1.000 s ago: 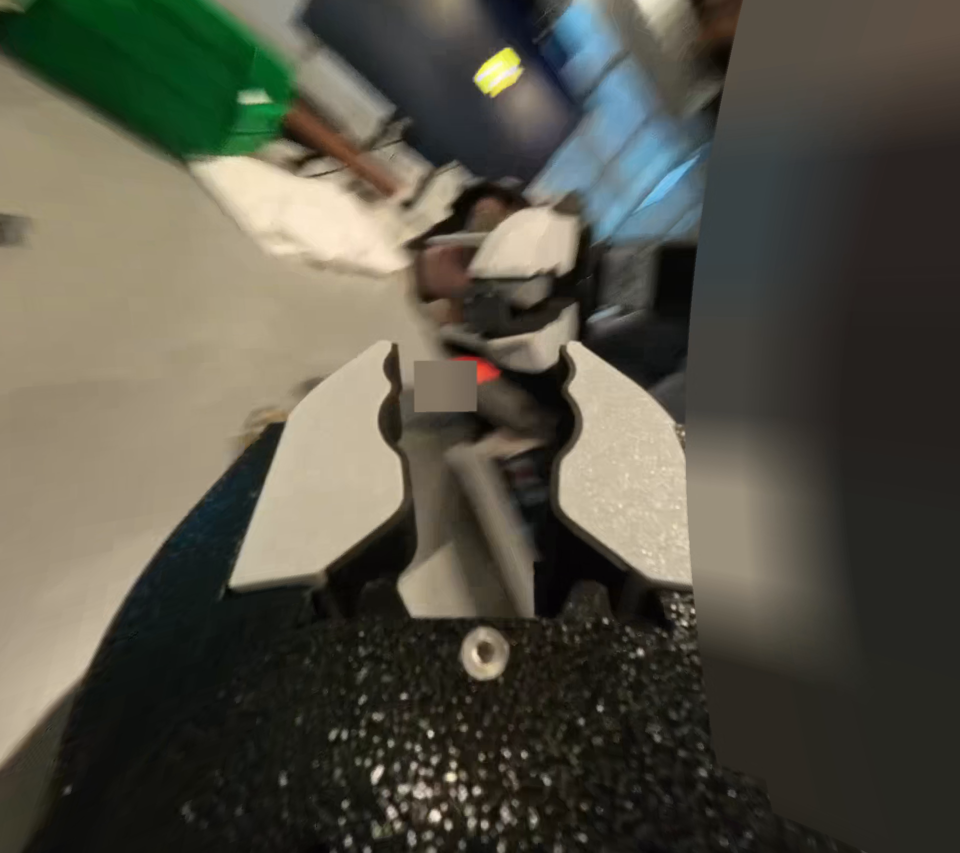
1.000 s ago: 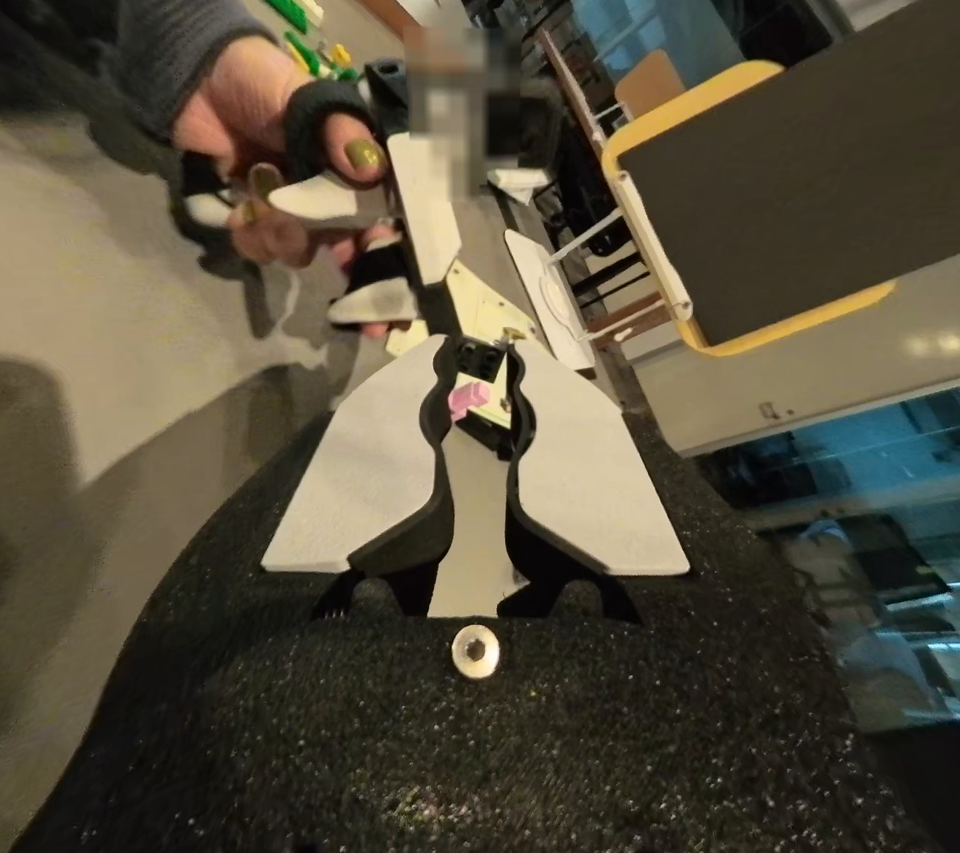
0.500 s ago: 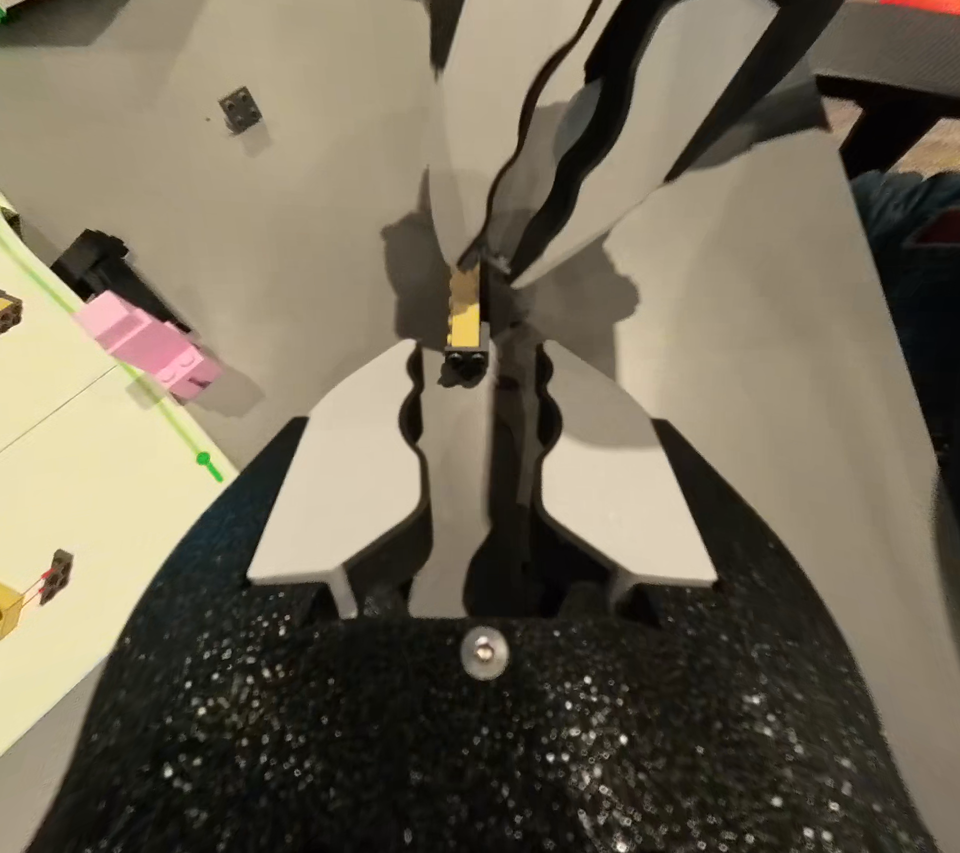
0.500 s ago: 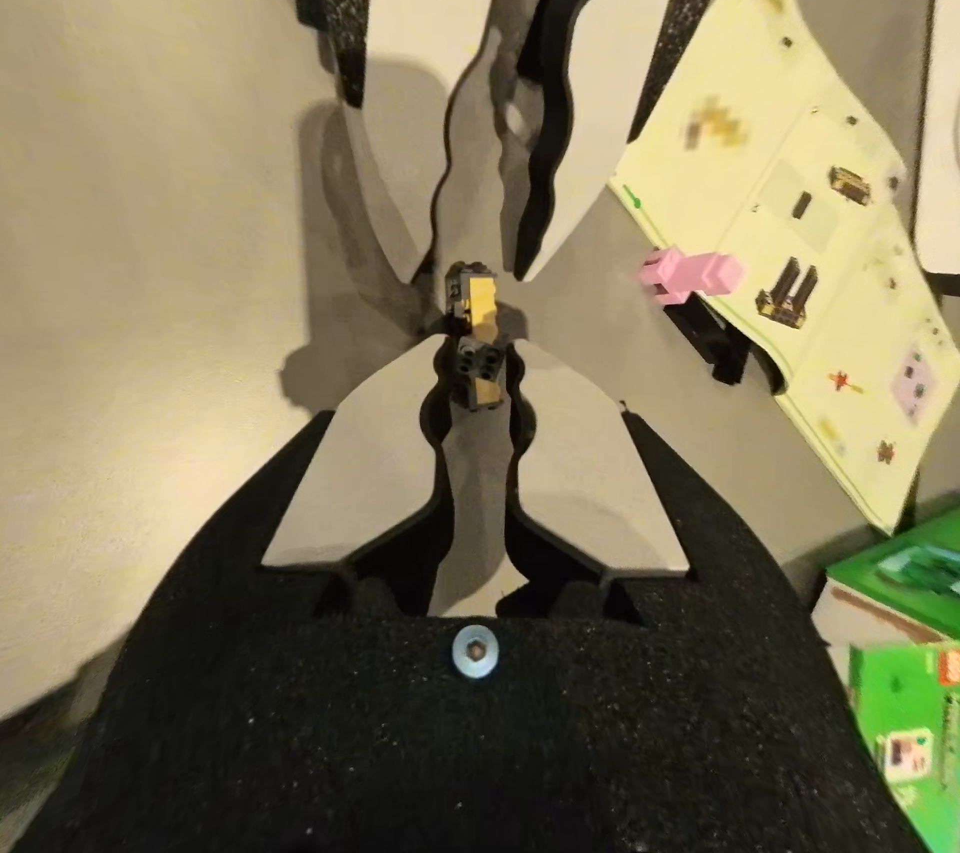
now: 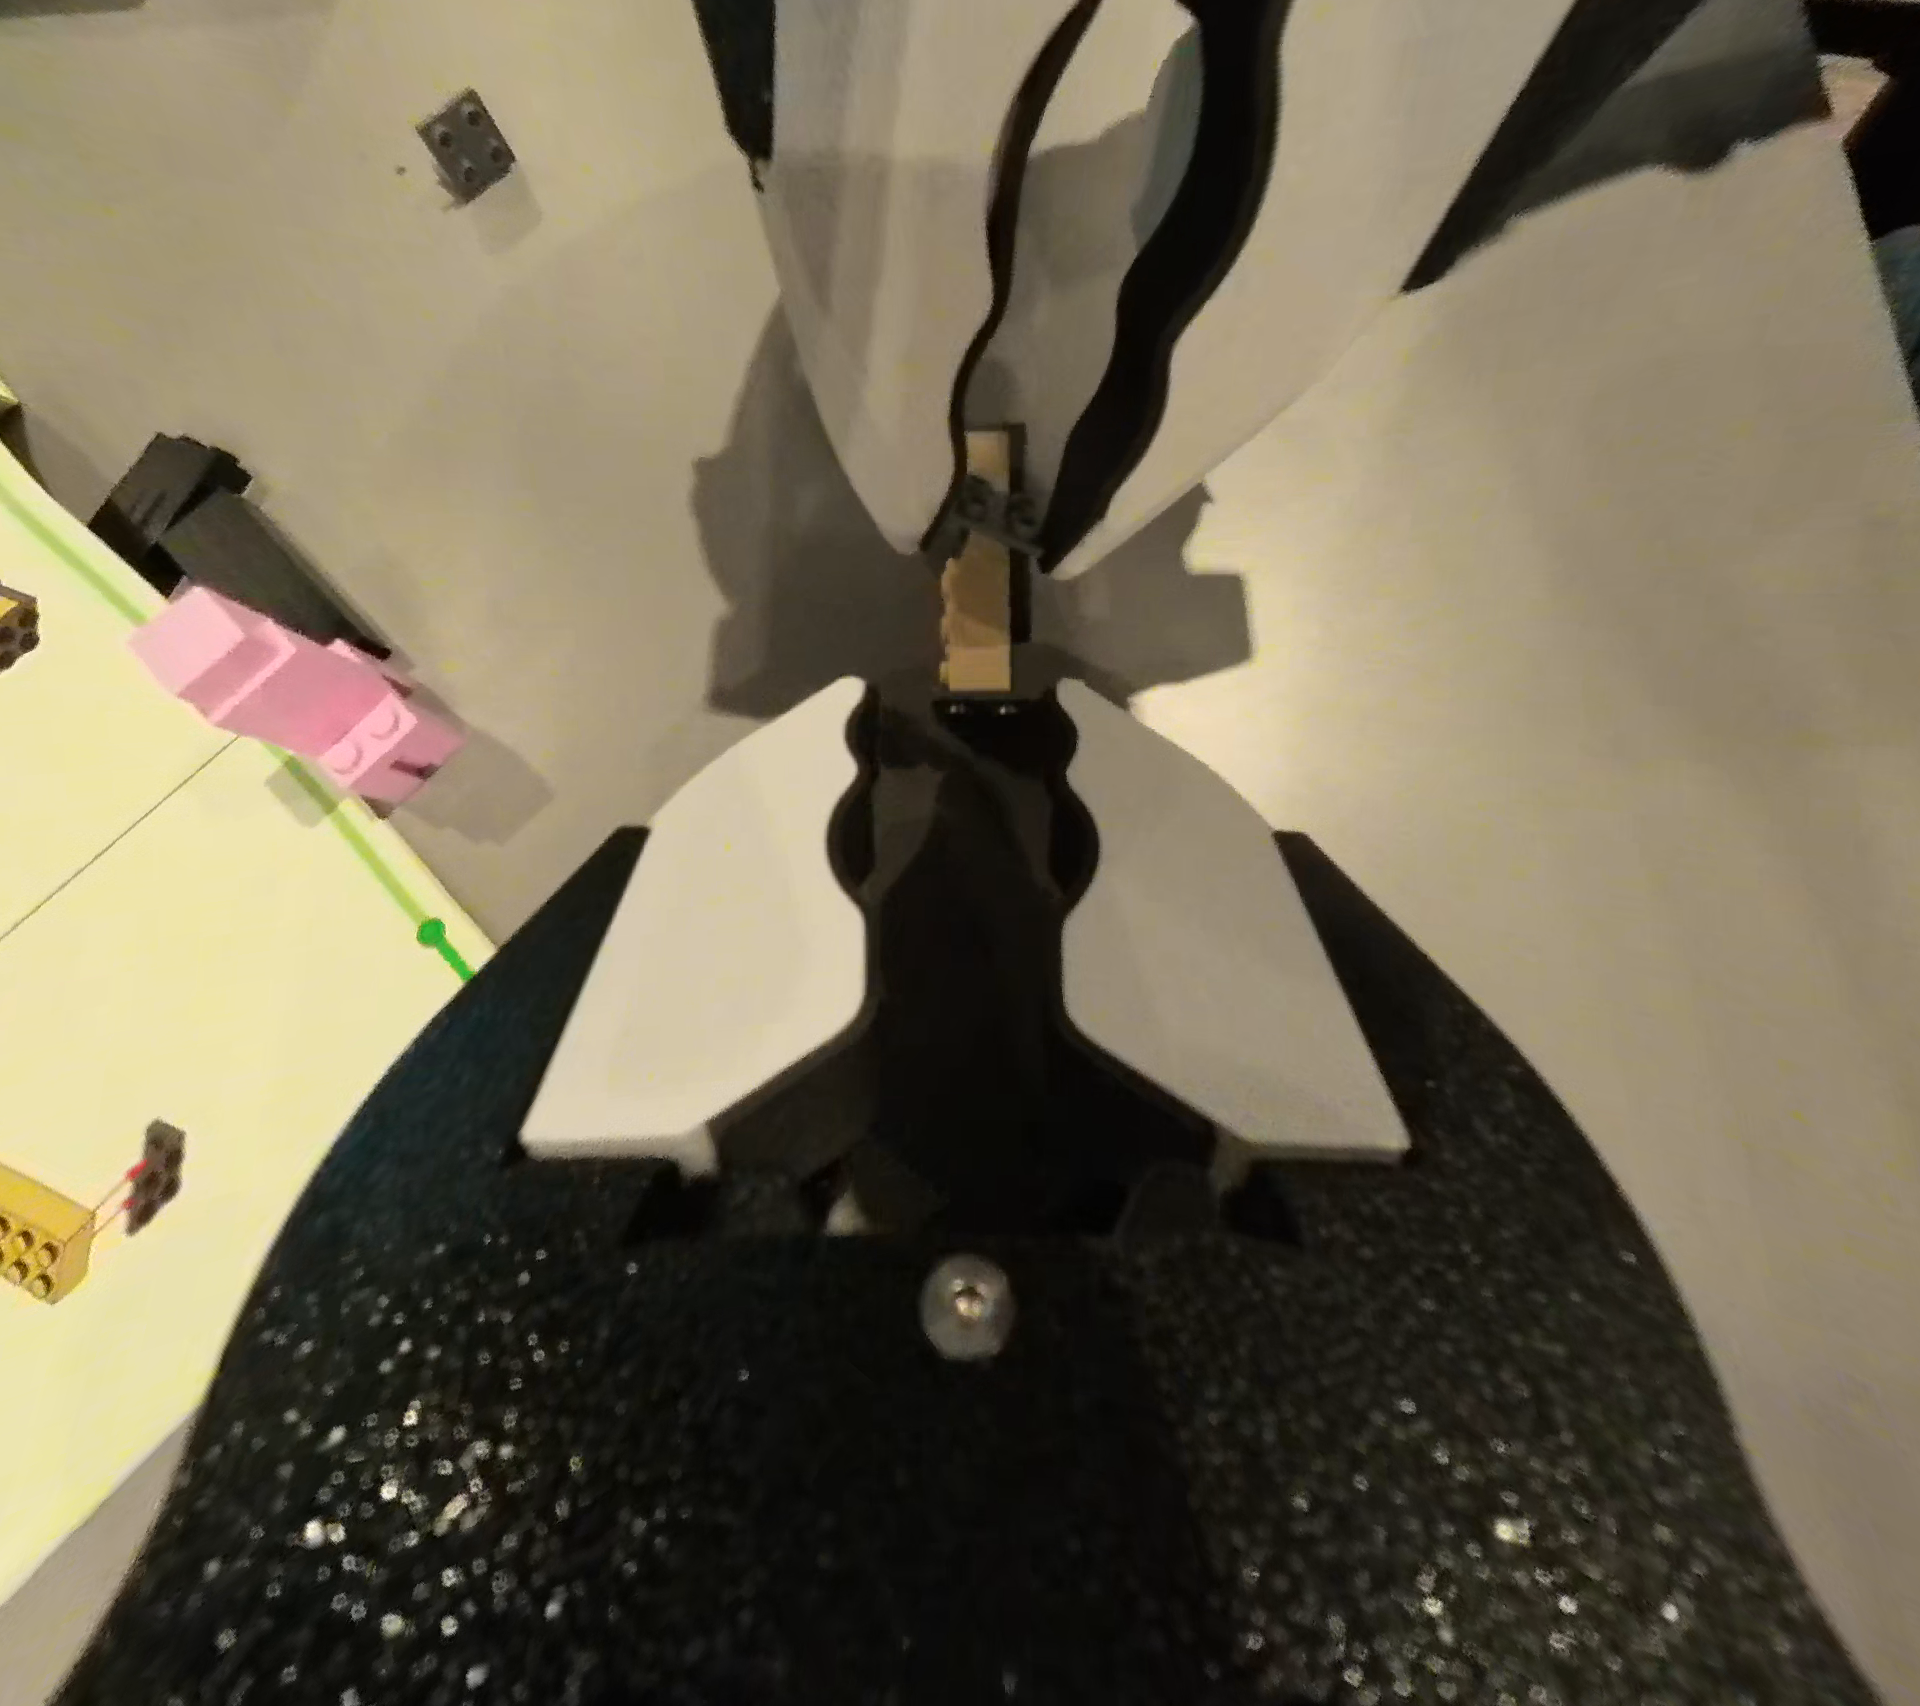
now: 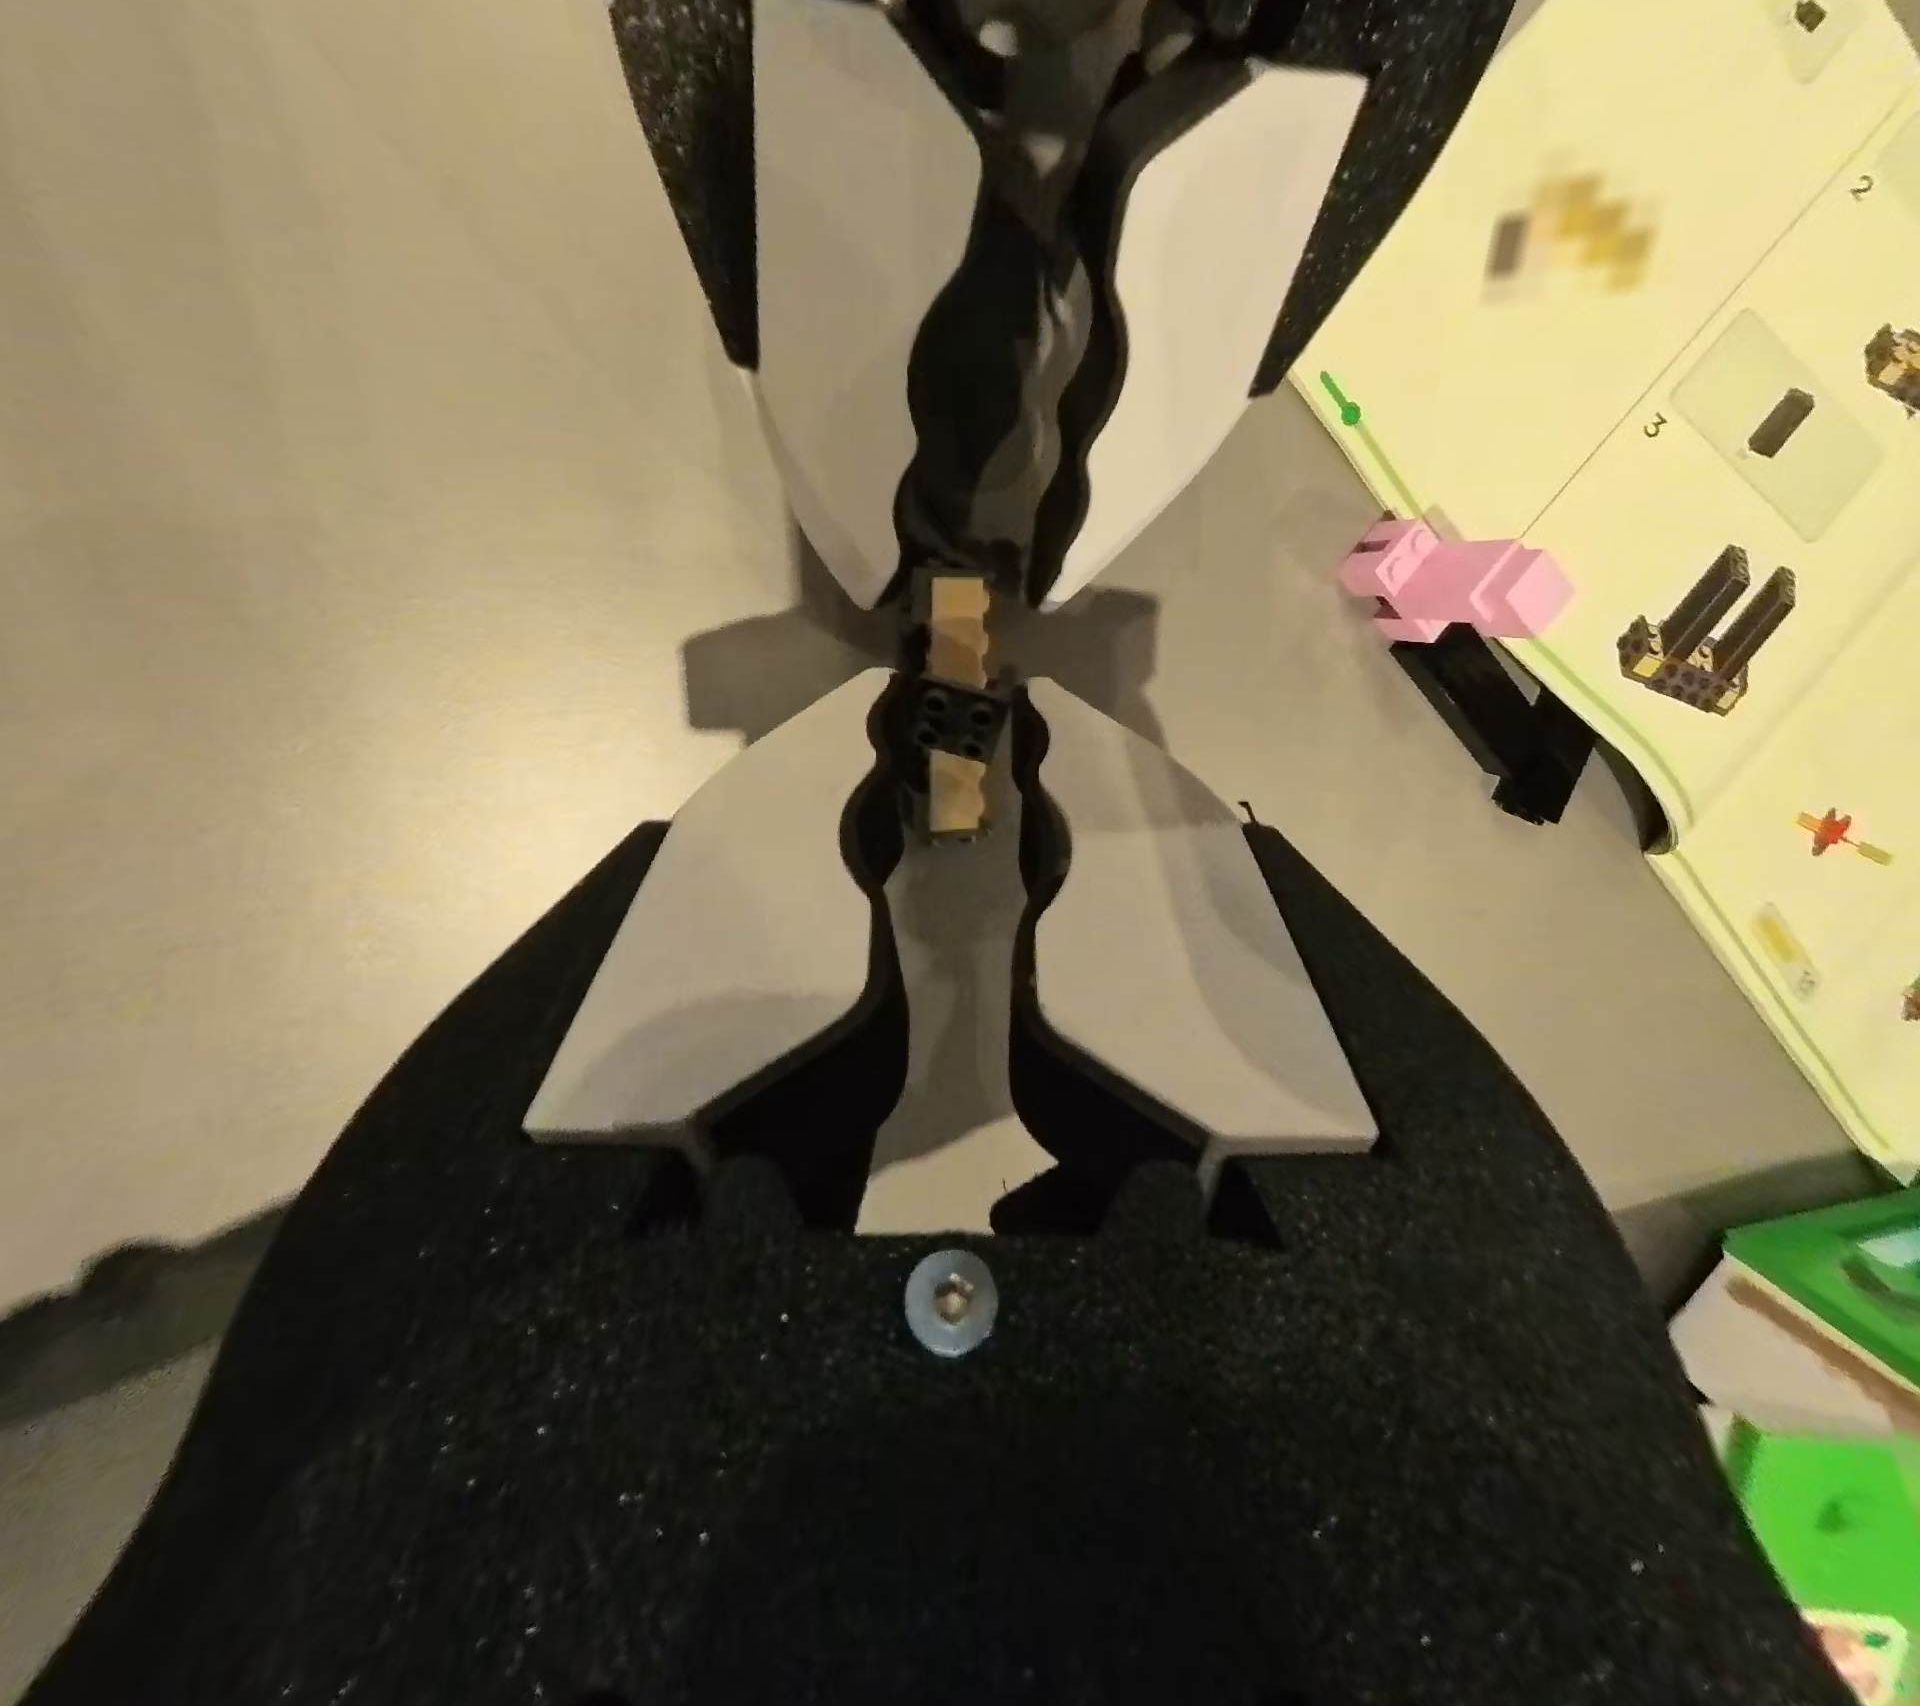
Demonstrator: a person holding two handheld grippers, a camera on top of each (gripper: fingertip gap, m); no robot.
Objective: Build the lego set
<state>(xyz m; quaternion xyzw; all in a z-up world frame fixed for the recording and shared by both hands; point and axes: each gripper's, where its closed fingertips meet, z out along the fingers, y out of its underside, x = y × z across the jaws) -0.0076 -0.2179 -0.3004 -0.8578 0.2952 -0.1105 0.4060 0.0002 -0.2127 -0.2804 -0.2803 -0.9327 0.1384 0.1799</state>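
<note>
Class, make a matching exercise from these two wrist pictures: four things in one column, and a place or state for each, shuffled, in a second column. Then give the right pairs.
Things
1. tan and black brick stack
2. pink brick figure
3. dark grey square plate
4. instruction booklet

Places or states
A. lying open on the table
B. alone on the bare table
C. at the booklet's edge
D. between the two grippers' jaws

Pairs: 1-D, 2-C, 3-B, 4-A

Step numerals on pale yellow instruction sheet (image 6: 1714, 326), other print unreadable
</note>
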